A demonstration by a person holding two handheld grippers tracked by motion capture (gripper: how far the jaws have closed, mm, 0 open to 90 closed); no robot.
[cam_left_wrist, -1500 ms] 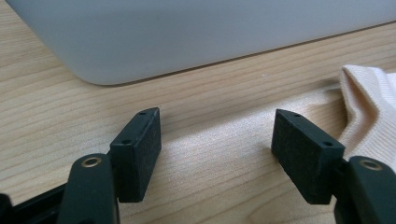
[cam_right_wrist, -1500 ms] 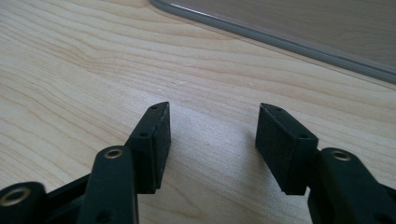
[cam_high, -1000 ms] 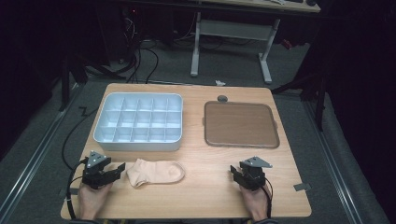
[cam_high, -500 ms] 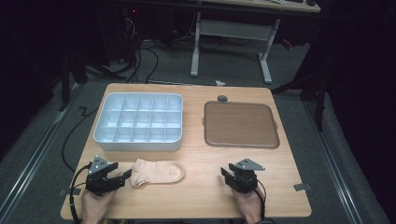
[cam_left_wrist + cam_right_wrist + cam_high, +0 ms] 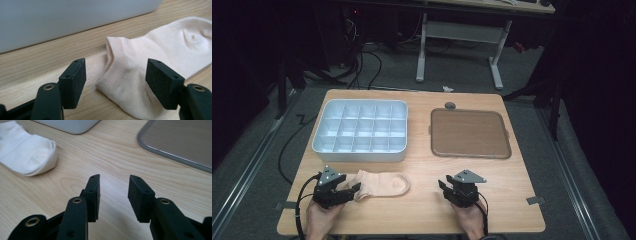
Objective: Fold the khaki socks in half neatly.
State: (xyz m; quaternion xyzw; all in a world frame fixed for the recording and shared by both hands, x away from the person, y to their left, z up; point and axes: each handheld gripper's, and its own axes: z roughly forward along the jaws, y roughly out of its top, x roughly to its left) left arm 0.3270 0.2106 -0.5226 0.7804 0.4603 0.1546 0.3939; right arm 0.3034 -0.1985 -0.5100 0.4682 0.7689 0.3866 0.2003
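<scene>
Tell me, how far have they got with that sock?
Barely started. Nothing looks done: the sock lies flat on the table, and the divided tray has nothing in it. In hand: the left gripper has its open fingers around the sock's cuff, not pinching. The right gripper, fingers just closing on nothing, hovers apart. Grasping and handling remain.

**Setting: lab recording bench**

I work at a small wooden table (image 5: 422, 210) in a dark lab room: grey carpet floor (image 5: 532, 75), loose cables (image 5: 362, 60) trailing behind, a white-legged desk frame (image 5: 459, 45) beyond.
</scene>
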